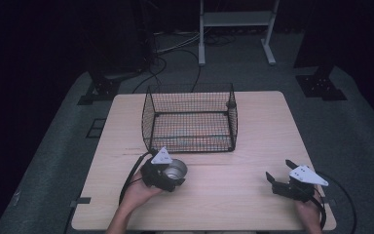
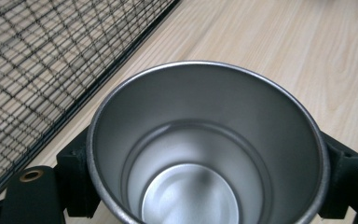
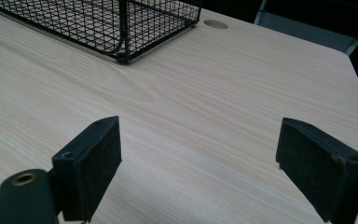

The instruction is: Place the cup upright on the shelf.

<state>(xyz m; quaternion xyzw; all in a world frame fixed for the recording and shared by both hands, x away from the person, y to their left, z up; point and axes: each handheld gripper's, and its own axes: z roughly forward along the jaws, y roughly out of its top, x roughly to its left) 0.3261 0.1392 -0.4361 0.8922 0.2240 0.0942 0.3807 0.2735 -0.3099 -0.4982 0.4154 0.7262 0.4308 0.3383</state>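
A shiny metal cup (image 1: pixel 176 170) stands on the wooden table (image 1: pixel 233 195) just in front of the wire basket's near left corner. My left gripper (image 1: pixel 168 175) is shut on it. In the left gripper view I look down into the empty cup (image 2: pixel 205 154), with a black pad (image 2: pixel 77 177) pressed against each side of its wall. My right gripper (image 1: pixel 280 174) rests low at the table's near right, open, with nothing between its pads (image 3: pixel 91 168) but bare wood.
A black wire basket (image 1: pixel 148 117) stands at the table's middle back, empty; its mesh side (image 2: pixel 42 60) runs close beside the cup, and its corner (image 3: pixel 121 23) lies ahead of the right gripper. Cables and a metal stand (image 1: pixel 236 29) are on the floor beyond.
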